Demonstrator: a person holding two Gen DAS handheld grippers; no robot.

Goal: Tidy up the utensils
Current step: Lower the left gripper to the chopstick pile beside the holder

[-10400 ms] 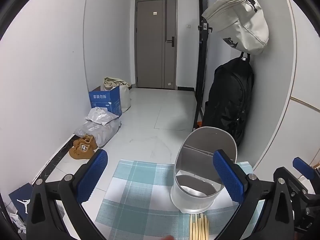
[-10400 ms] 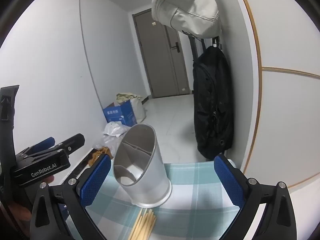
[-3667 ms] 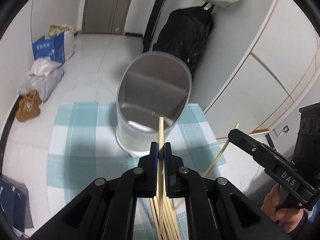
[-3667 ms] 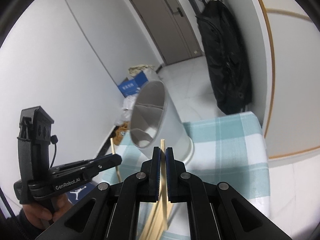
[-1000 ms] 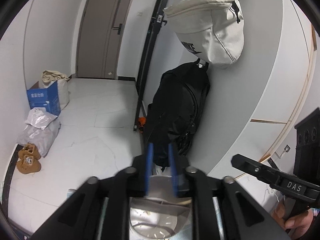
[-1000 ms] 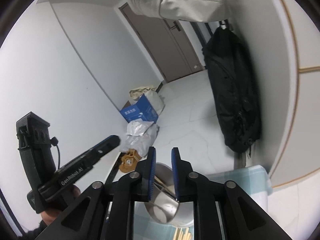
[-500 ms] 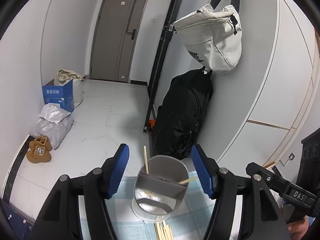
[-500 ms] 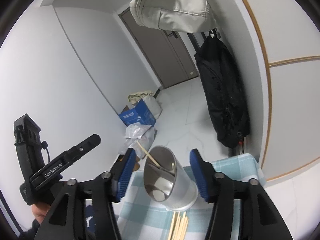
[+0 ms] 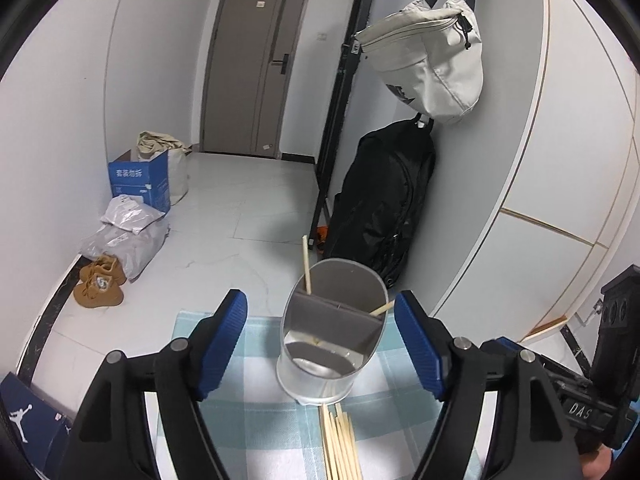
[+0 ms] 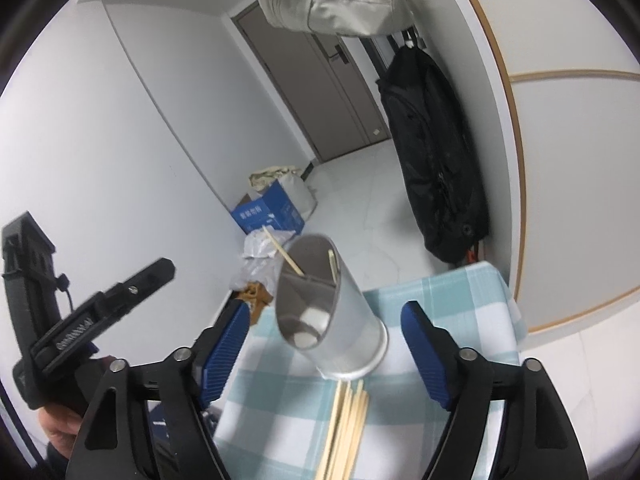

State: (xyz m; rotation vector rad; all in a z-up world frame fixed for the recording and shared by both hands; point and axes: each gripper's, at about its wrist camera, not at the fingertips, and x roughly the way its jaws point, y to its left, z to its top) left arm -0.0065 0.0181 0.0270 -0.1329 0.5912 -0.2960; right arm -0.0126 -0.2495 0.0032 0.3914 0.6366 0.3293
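Note:
A silver divided utensil holder point(image 9: 332, 332) stands on a teal checked cloth point(image 9: 248, 432); it also shows in the right wrist view point(image 10: 328, 312). Two wooden chopsticks point(image 9: 306, 264) lean inside it, one in each compartment; both show in the right wrist view point(image 10: 282, 251). A bundle of loose chopsticks point(image 9: 340, 444) lies on the cloth just in front of the holder, also seen in the right wrist view point(image 10: 344, 428). My left gripper point(image 9: 320, 340) is open and empty above the cloth, its fingers framing the holder. My right gripper point(image 10: 324, 348) is open and empty, likewise framing the holder.
The cloth covers a small table near a wall. A black backpack point(image 9: 380, 200) and a beige bag point(image 9: 432, 56) hang on the right. A blue box point(image 9: 140, 184), grey bags and brown shoes point(image 9: 98, 286) sit on the floor at left.
Both grippers have opened and pulled back and up from the holder. One chopstick from each now stands in the holder.

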